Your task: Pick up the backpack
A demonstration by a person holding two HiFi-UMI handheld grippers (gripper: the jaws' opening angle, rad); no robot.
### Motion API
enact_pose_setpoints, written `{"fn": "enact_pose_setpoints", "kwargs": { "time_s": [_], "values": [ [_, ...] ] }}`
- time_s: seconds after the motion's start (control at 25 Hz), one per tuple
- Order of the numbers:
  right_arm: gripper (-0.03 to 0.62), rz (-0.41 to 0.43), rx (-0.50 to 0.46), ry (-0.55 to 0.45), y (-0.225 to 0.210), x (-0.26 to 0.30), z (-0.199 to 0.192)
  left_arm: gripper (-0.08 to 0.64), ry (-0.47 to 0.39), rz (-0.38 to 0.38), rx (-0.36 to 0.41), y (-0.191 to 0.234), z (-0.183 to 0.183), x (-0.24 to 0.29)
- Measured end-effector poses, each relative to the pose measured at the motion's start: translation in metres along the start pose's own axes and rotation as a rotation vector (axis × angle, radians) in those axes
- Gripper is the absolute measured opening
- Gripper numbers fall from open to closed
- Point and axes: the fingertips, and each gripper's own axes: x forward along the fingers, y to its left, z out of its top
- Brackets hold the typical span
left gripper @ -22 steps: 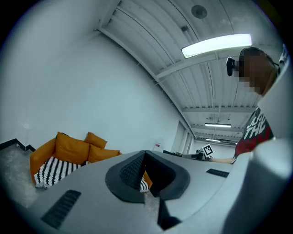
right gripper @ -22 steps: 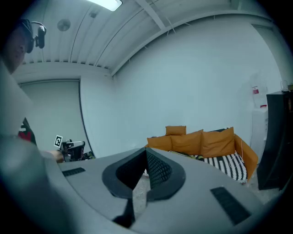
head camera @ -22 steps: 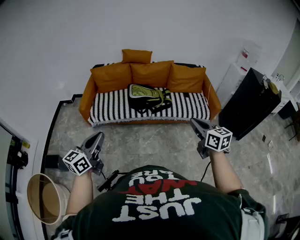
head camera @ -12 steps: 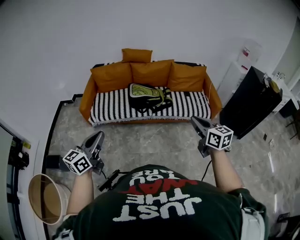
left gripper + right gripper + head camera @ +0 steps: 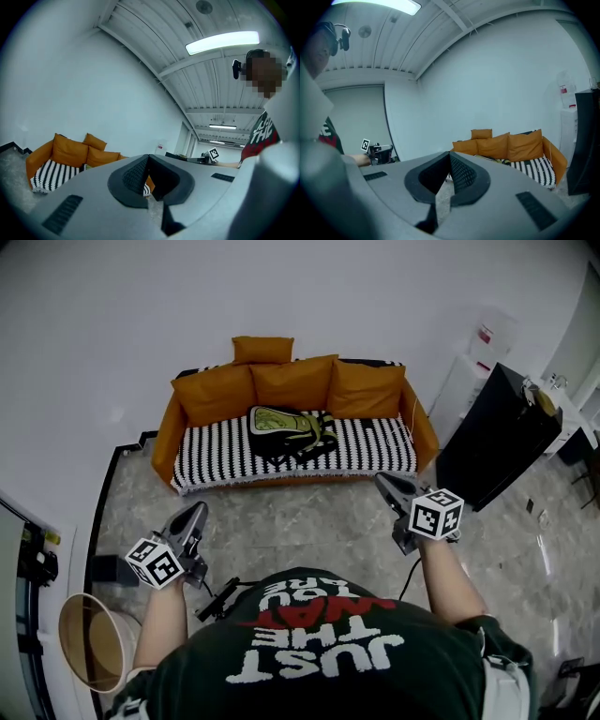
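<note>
— Backpack (image 5: 289, 432) location?
— Flat on the striped seat of the sofa (image 5: 216, 454), about mid-seat, just in front of the orange cushions (image 5: 295, 382). Green-yellow panel faces up, dark straps splay toward its right side.
— Held by anything?
— No. Both grippers hover over the stone floor (image 5: 309, 512), well apart from the sofa, pointing toward it.
— Jaw state, left gripper (image 5: 194, 514)?
— Its own view shows the pads meeting at the tips, nothing between them.
— Right gripper (image 5: 386, 484)?
— Same: pads together, nothing between them, sofa far ahead in its view.
— Handling guess?
— Soft fabric bag, so it should sag and fold when lifted, not stay stiff. It lies fairly flat, so my guess is light or mostly empty, but the contents can't be seen. Not fragile, and woven cloth shouldn't be slippery.
— Where to grab?
— A strap or a top carry loop is the best bet: thin enough for the jaws to close over. Pinching the flat panel would likely just bunch the fabric. I can't make out a top loop from here, too small. The straps on the right side are the clearest target.
— Risk?
— Loose straps trailing, and the bag swinging once it's off the seat.
</note>
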Motion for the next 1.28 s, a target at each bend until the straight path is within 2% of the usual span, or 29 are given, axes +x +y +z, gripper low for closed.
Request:
{"fn": "enact_pose_setpoints", "kwargs": {
  "time_s": [0.44,0.68,0.84,1.0,1.12,1.28],
  "values": [
    [0.028,0.016,0.061,0.018,-0.065,-0.039,-0.011,0.011,0.051,-0.002,-0.019,-0.041,-0.025,0.065],
    [0.028,0.017,0.083,0.045,-0.093,-0.019,-0.018,0.012,0.081,0.005,-0.017,-0.023,-0.034,0.089],
    [0.028,0.007,0.078,0.064,-0.107,0.028,-0.01,0.012,0.082,0.014,-0.056,0.026,-0.034,0.109],
    [0.028,-0.018,0.07,0.082,-0.121,0.101,0.003,0.011,0.094,-0.013,-0.087,0.102,-0.03,0.143],
    [0.028,-0.04,0.055,0.075,-0.129,0.172,0.025,0.012,0.095,-0.059,-0.095,0.175,-0.009,0.182],
    [0.026,-0.058,0.056,0.061,-0.134,0.265,0.064,0.012,0.109,-0.11,-0.089,0.265,0.041,0.235]
  ]
}}
